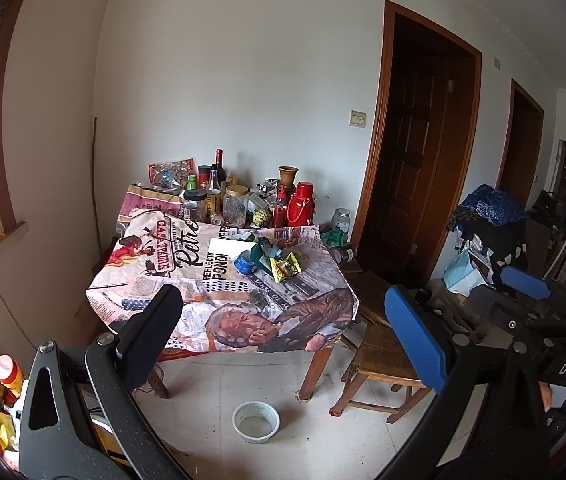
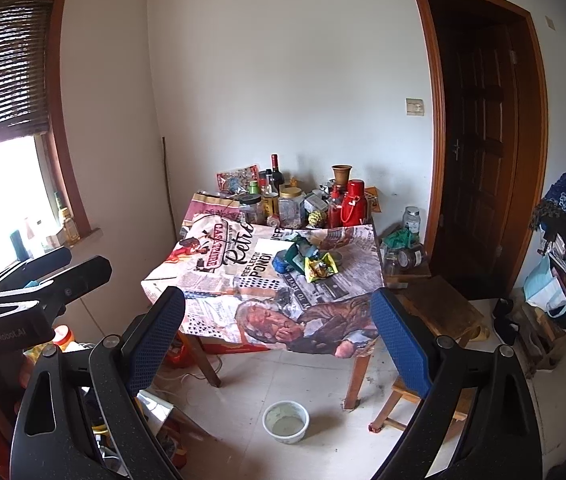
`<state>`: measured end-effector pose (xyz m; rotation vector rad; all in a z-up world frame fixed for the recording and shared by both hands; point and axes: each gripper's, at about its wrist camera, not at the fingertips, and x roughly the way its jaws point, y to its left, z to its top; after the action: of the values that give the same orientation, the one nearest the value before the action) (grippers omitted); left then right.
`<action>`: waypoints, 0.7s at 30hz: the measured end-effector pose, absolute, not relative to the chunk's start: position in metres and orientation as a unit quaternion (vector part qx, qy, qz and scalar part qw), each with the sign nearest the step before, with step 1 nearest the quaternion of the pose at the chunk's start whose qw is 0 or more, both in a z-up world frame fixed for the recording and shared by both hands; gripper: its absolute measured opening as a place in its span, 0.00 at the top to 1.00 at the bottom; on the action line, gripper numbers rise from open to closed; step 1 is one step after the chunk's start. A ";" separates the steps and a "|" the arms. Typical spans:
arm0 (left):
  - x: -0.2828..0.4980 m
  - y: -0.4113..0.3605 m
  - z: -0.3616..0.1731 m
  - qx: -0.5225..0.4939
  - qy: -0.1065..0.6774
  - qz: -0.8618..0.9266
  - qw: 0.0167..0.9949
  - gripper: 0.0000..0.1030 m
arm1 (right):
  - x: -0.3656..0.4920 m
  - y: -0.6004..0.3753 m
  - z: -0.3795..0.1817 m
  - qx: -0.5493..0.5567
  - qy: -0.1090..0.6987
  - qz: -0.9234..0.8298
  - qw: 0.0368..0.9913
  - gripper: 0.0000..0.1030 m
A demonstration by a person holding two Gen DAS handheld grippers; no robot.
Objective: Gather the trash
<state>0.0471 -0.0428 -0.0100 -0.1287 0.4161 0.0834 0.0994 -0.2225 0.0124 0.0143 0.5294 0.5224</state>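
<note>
A heap of crumpled trash lies on the printed tablecloth: a yellow-green wrapper (image 1: 286,267) (image 2: 320,267), dark green paper (image 1: 264,254) (image 2: 298,251) and a blue crumpled piece (image 1: 245,265) (image 2: 282,263), next to a white sheet (image 1: 229,249) (image 2: 271,246). My left gripper (image 1: 283,320) is open and empty, well short of the table. My right gripper (image 2: 279,320) is open and empty too, also far from the trash. The right gripper also shows in the left wrist view (image 1: 523,284), and the left gripper shows at the left of the right wrist view (image 2: 51,276).
Bottles, jars and a red flask (image 1: 301,204) (image 2: 353,202) crowd the table's back edge. A white bowl (image 1: 256,422) (image 2: 285,421) sits on the floor before the table. Wooden stools (image 1: 379,356) (image 2: 439,308) stand to the right. Clutter piles stand far right and lower left.
</note>
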 end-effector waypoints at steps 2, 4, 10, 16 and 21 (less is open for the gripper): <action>0.053 -0.047 -0.012 -0.062 0.208 0.042 0.975 0.01 | 0.105 -0.227 0.010 0.008 0.262 0.253 0.931 0.10; 0.060 -0.050 -0.015 -0.061 0.213 0.043 0.974 0.01 | 0.113 -0.230 0.008 0.009 0.265 0.249 0.932 0.10; 0.098 -0.041 -0.024 -0.063 0.234 0.047 0.969 0.01 | 0.142 -0.229 0.001 0.003 0.277 0.231 0.933 0.10; 0.167 -0.010 -0.037 -0.073 0.243 0.026 0.967 0.01 | 0.189 -0.214 -0.014 0.002 0.293 0.209 0.933 0.10; 0.238 0.024 -0.033 -0.061 0.243 0.010 0.968 0.01 | 0.237 -0.189 -0.023 0.013 0.300 0.179 0.937 0.10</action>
<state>0.2380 0.0236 -0.0334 -0.1241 0.4906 0.0209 0.2374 -0.1886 -0.0233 0.0272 0.6135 0.3660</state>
